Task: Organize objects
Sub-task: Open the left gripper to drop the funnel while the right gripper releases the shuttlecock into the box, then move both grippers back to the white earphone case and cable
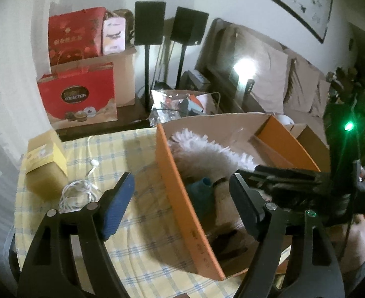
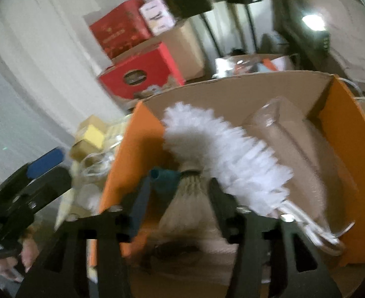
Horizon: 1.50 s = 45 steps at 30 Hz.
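An orange cardboard box (image 1: 182, 188) stands on the checked tablecloth and holds a white fluffy duster (image 1: 207, 154) and a teal thing (image 1: 200, 186). My left gripper (image 1: 182, 193) is open, its jaws astride the box's left wall. My right gripper (image 2: 177, 188) is over the box (image 2: 344, 149), its jaws around a feathered shuttlecock (image 2: 190, 198); the frame is blurred and contact is unclear. The duster (image 2: 227, 149) lies beside it, with a clear plastic pack (image 2: 289, 129) behind. The right gripper also shows in the left wrist view (image 1: 294, 178), low in the box.
A small yellow box (image 1: 46, 166) and a coiled white cable (image 1: 78, 193) lie on the cloth left of the orange box. Red gift boxes (image 1: 78, 96), two black speakers on stands (image 1: 150, 22) and a cluttered carton (image 1: 182, 104) stand behind. A sofa is at the right.
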### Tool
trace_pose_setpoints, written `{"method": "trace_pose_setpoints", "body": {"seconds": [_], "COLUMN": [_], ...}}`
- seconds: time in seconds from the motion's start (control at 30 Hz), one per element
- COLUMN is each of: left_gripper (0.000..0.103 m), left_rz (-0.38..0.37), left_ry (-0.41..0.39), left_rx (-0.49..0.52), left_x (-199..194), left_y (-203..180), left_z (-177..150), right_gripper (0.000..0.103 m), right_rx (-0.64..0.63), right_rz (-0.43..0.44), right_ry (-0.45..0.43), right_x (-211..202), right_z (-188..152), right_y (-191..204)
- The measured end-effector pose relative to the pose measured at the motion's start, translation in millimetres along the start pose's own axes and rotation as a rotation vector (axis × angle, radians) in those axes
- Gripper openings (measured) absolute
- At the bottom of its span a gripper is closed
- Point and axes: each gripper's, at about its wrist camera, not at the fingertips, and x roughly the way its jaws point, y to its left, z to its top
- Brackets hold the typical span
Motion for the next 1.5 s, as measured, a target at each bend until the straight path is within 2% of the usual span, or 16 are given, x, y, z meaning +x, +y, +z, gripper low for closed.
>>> {"method": "trace_pose_setpoints", "body": {"seconds": [0.13, 0.37, 0.47, 0.7, 0.77, 0.9, 1.07, 1.2, 1.5], "left_gripper": [0.076, 0.076, 0.088, 0.09, 0.09, 0.091, 0.091, 0.091, 0.091], "left_rz": [0.01, 0.051, 0.07, 0.089, 0.089, 0.127, 0.151, 0.175, 0.207], "left_ry": [0.009, 0.011, -0.003, -0.029, -0.031, -0.032, -0.023, -0.015, 0.027], "left_rx": [-0.018, -0.025, -0.029, -0.093, -0.121, -0.142, -0.166, -0.189, -0.195], "left_x": [-1, -8, -15, -35, -41, -52, -61, -66, -48], "left_y": [11, 26, 33, 61, 72, 92, 113, 131, 151], "left_z": [-6, -14, -18, -28, -29, -35, -44, -55, -85], "right_gripper": [0.064, 0.064, 0.064, 0.065, 0.068, 0.08, 0.082, 0.088, 0.089], "right_rx": [0.007, -0.061, -0.092, -0.155, -0.176, -0.224, -0.252, -0.288, -0.3], "right_rz": [0.017, -0.01, -0.021, -0.012, -0.005, -0.006, 0.016, 0.028, 0.072], "right_ry": [-0.035, -0.075, -0.088, -0.096, -0.101, -0.12, -0.105, -0.081, -0.049], "right_x": [-11, -30, -33, -32, -32, -31, -24, -11, 15], "right_z": [2, 4, 4, 0, -1, -4, -5, -9, -15], "right_y": [-3, 15, 26, 59, 68, 92, 115, 136, 169]}}
